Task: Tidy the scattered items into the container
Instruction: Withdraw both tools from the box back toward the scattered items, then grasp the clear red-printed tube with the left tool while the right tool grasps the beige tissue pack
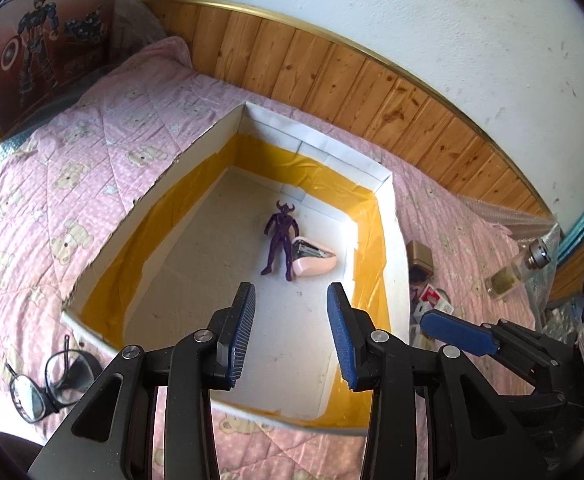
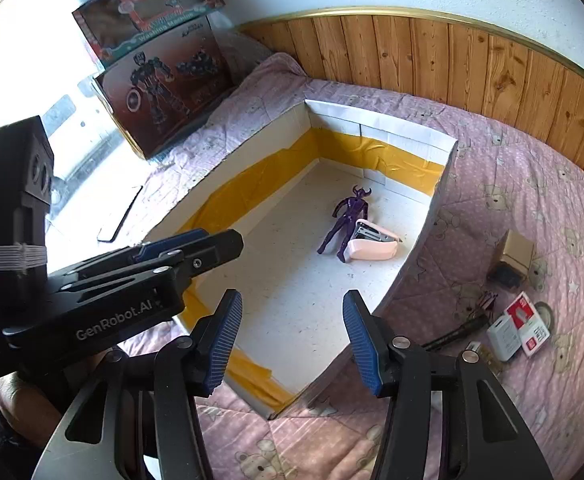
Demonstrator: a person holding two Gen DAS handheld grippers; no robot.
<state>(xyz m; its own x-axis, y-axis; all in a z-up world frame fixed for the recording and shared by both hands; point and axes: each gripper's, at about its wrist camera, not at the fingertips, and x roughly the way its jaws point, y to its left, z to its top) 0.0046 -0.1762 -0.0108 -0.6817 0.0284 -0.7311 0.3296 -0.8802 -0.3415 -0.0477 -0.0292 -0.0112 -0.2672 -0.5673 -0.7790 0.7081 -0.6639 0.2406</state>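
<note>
right gripper [image 2: 292, 336] wide open, empty | left gripper [image 1: 292, 328] likewise | white packet [image 2: 504, 336] at 3 o'clock, nearer right gripper | container [image 2: 380, 124] ahead

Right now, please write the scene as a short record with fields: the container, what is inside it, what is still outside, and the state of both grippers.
container: open white box with yellow tape inside, on the pink quilt
inside: purple figure lying flat; pink stapler beside it, touching
outside, right of box: small brown box, red-and-white packs
outside, left of box: glasses
left gripper: open, empty
right gripper: open, empty
</note>
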